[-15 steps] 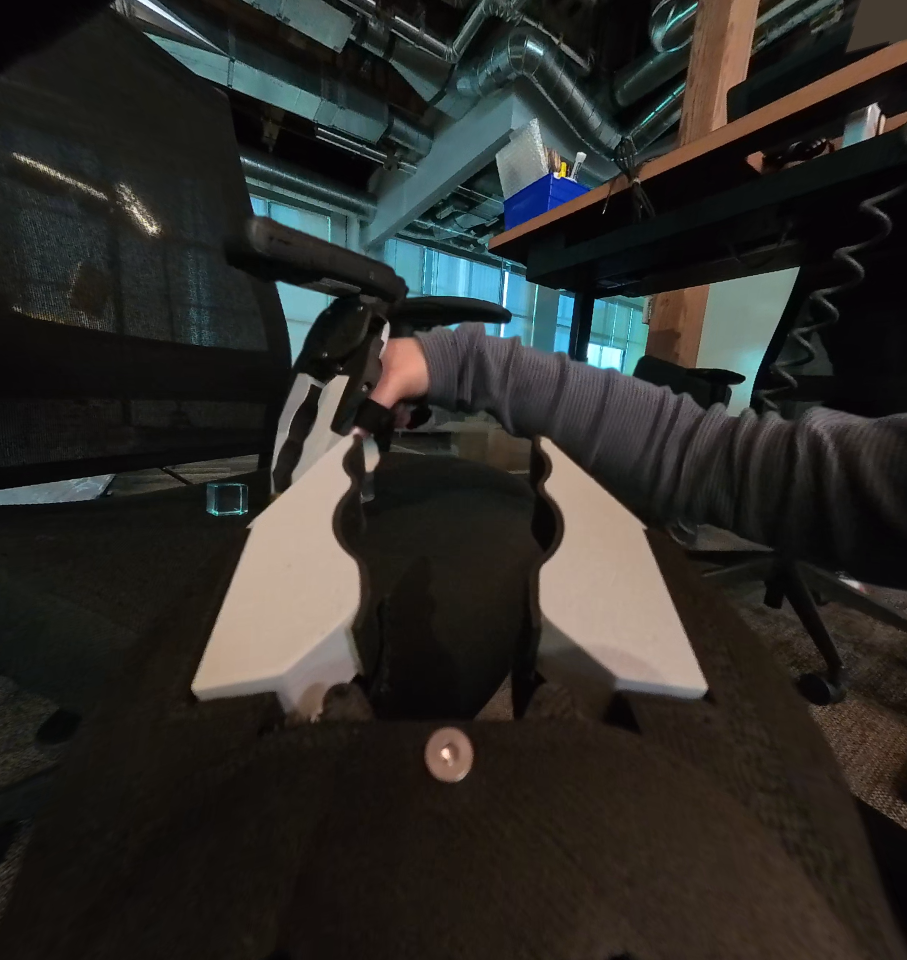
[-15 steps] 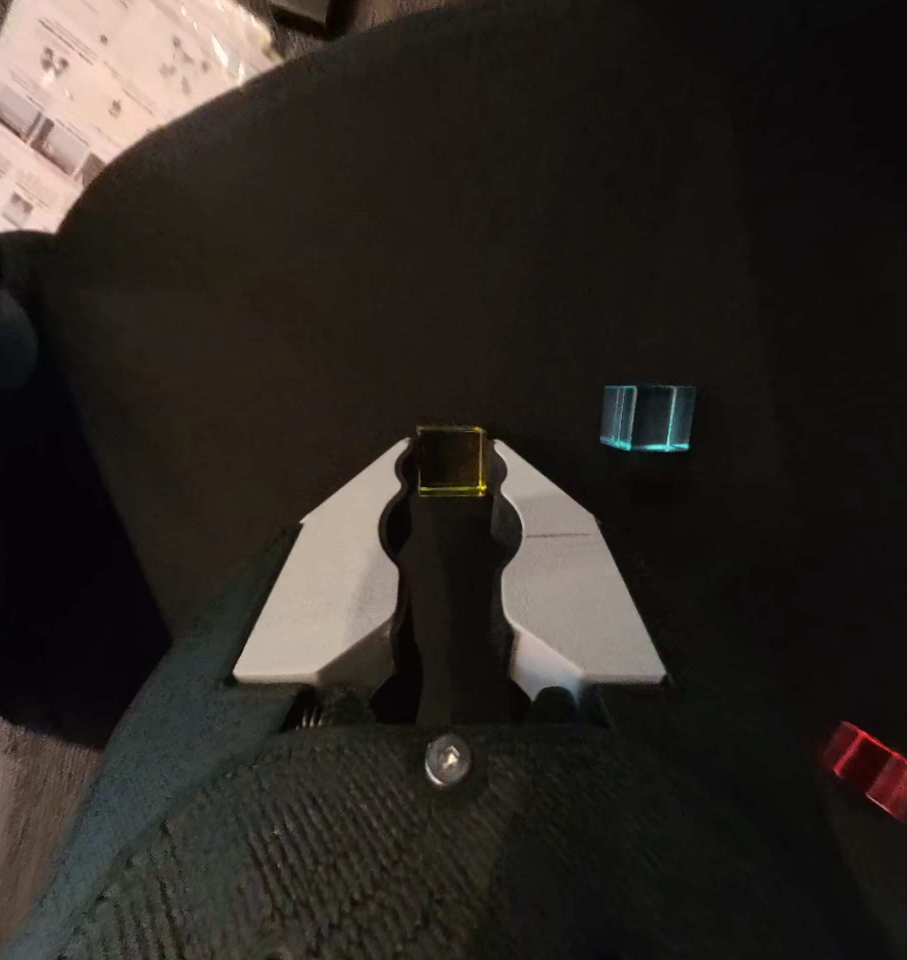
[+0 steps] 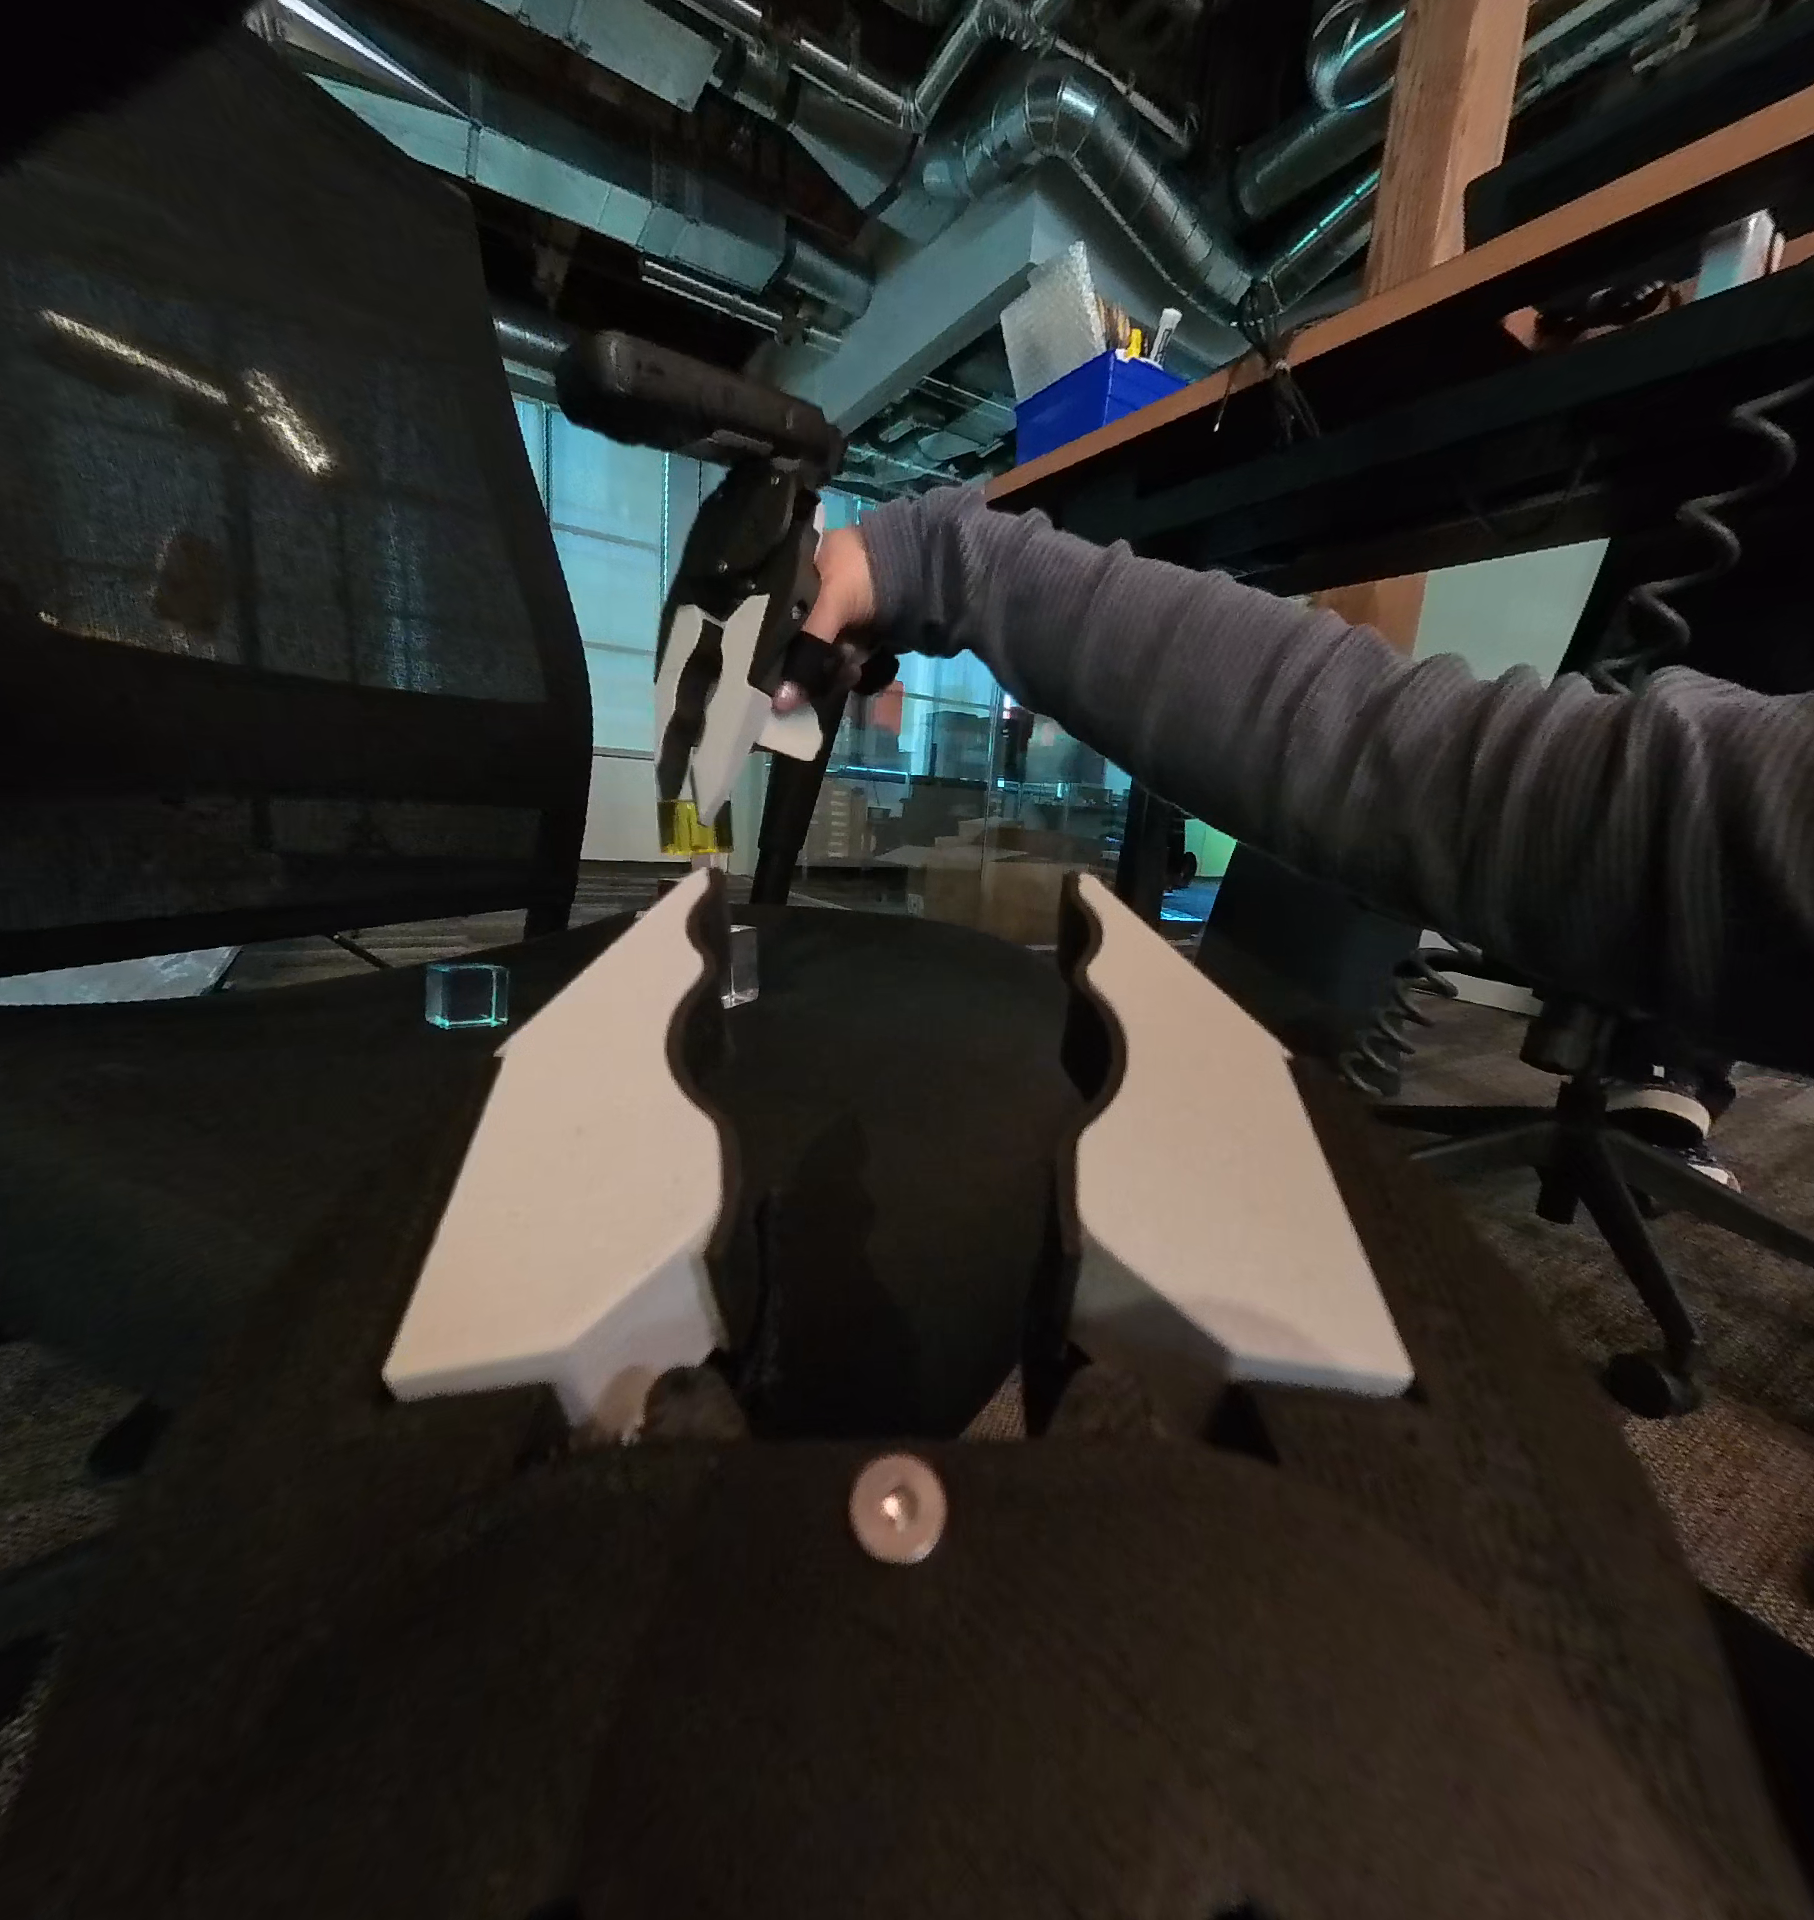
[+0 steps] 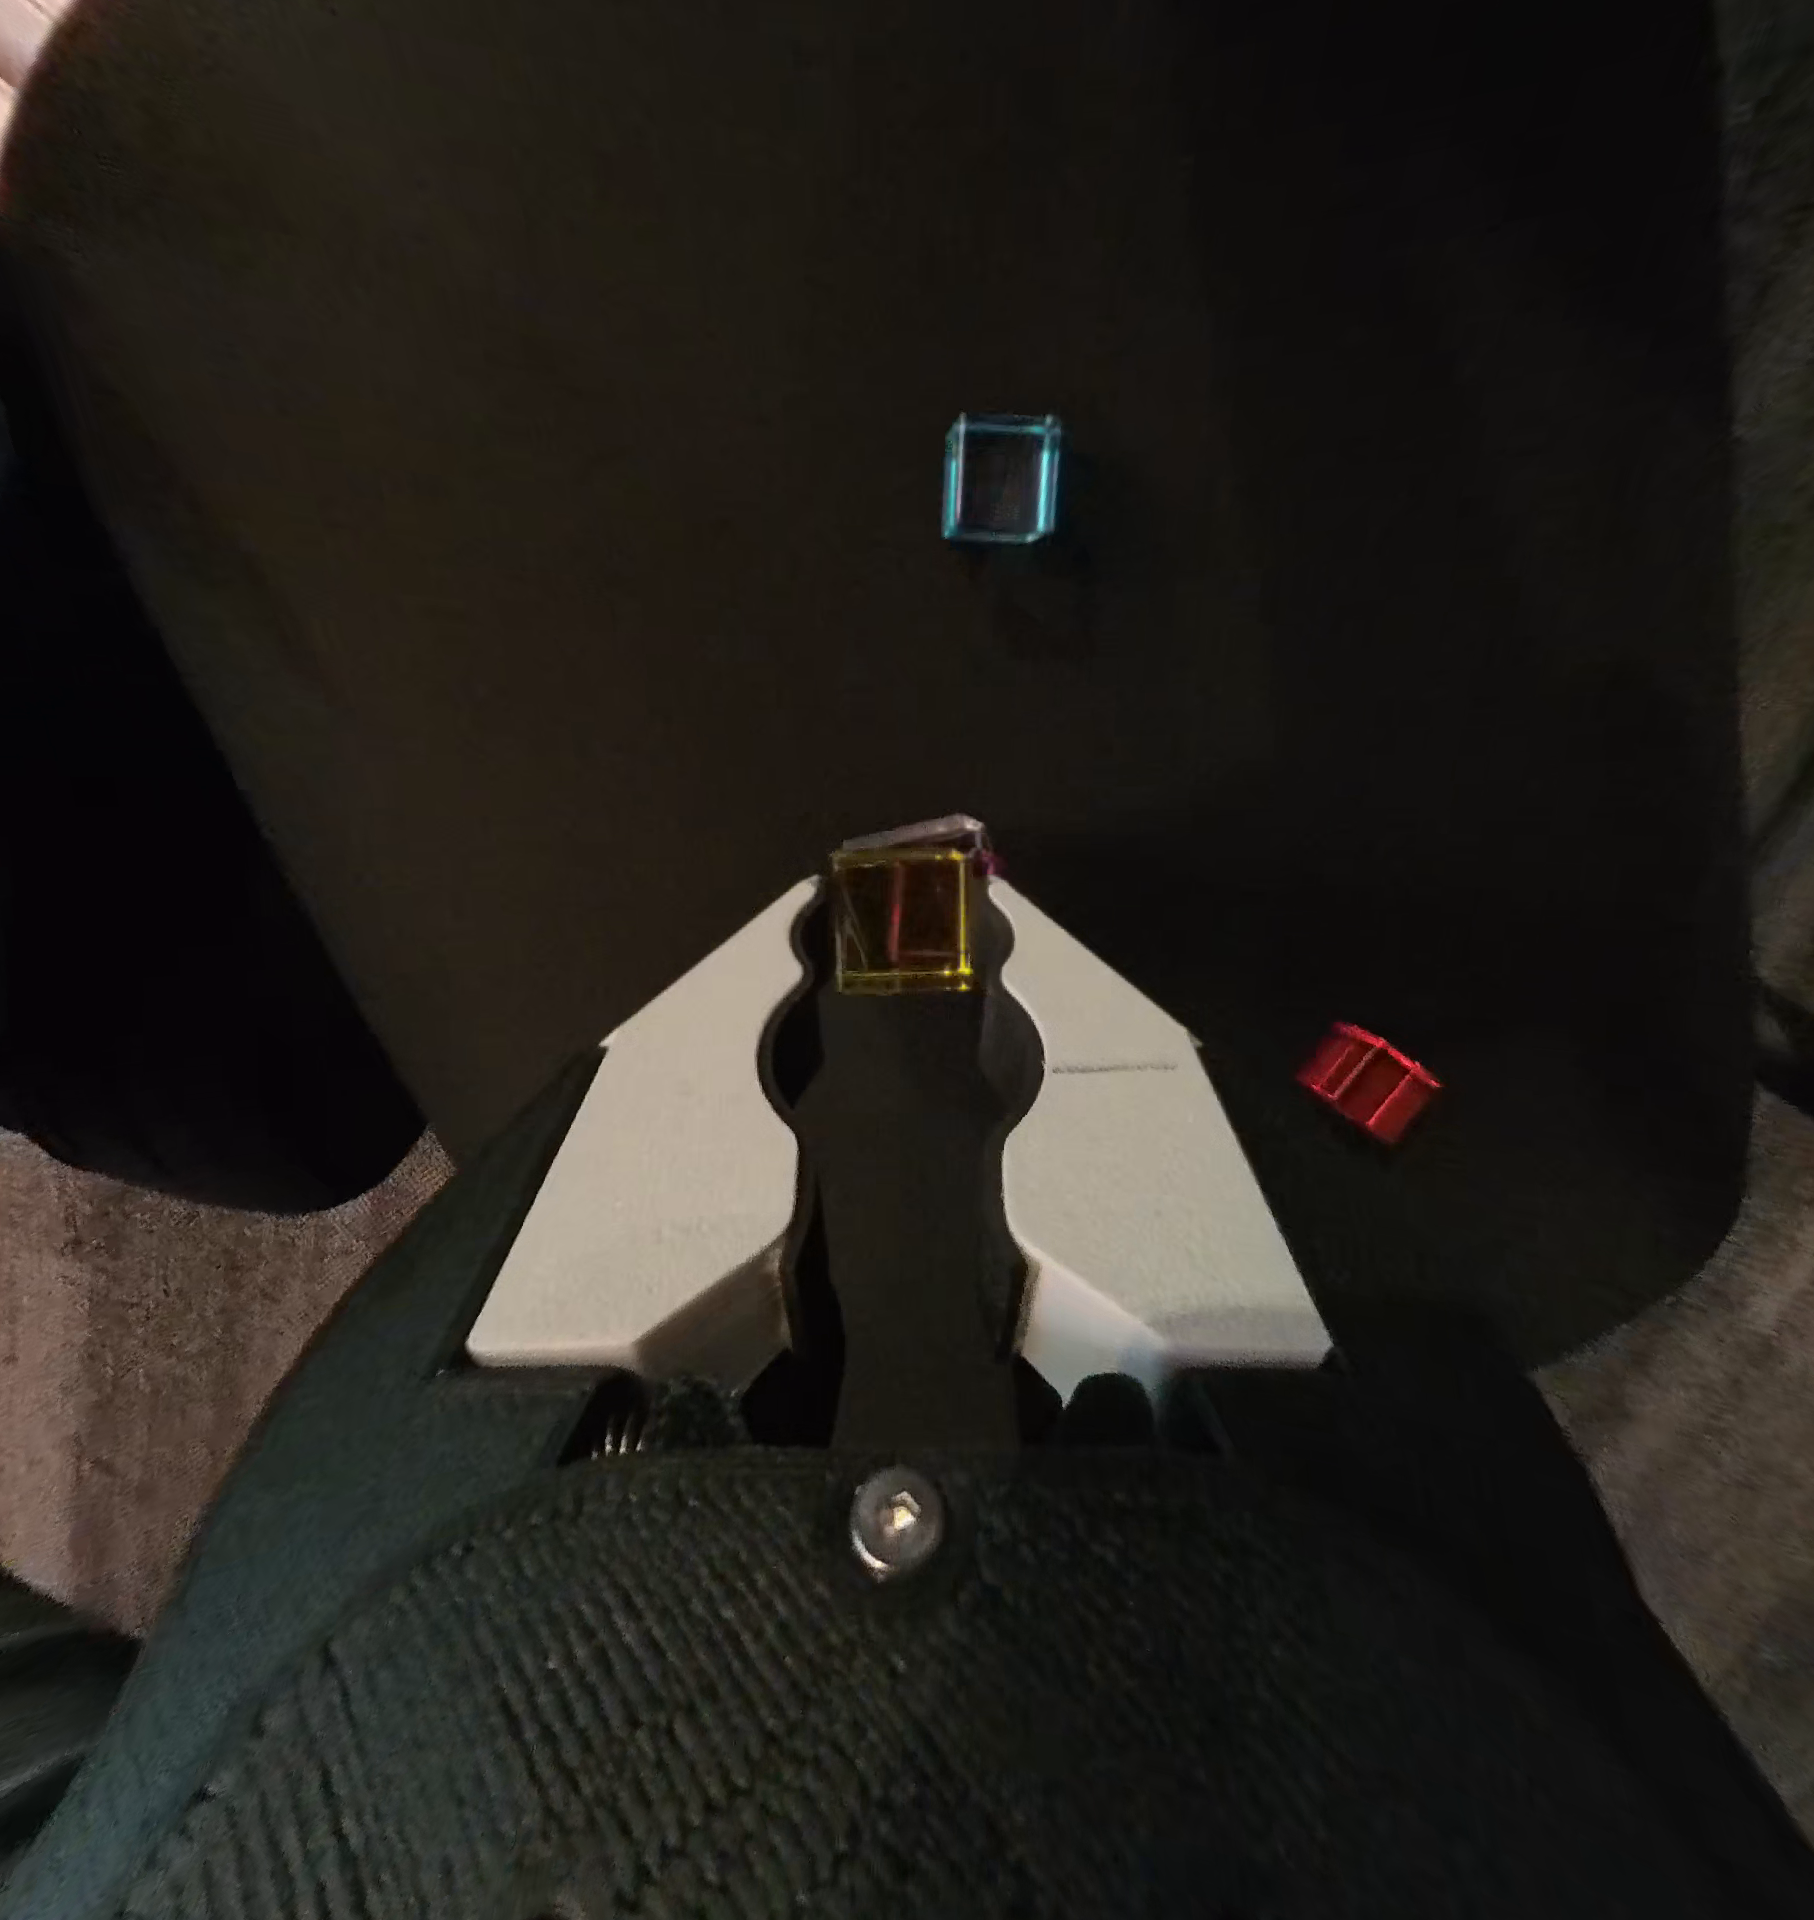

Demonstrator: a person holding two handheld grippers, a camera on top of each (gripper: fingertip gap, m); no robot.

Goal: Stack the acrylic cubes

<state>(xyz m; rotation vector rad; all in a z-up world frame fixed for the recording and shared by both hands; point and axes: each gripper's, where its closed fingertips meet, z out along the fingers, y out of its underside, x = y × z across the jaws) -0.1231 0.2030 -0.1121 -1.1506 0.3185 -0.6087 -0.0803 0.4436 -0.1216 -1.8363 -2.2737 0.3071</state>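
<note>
from the left wrist view, the left gripper point(image 3: 887, 997) sits low over a black chair seat point(image 3: 207, 1122), its two white fingers spread wide with nothing between them. a clear cube point(image 3: 739, 966) stands on the seat just inside the left fingertip, not pressed by it. a clear cyan-edged cube point(image 3: 464, 995) rests near the seat's far left edge. farther off, a hand point(image 3: 843, 592) in a grey sleeve point(image 3: 1350, 748) holds the right gripper point(image 3: 697, 821) above the seat, pinching a yellow cube point(image 3: 687, 828) at its tips.

from the right wrist view, looking down on the seat, the right gripper point(image 4: 903, 920) has both pads pressed on the yellow cube point(image 4: 903, 920), lifted over the clear one point(image 4: 918, 834). the cyan-edged cube point(image 4: 1002, 477) lies toward the seat's far edge, and a red cube point(image 4: 1368, 1081) near its right edge.
</note>
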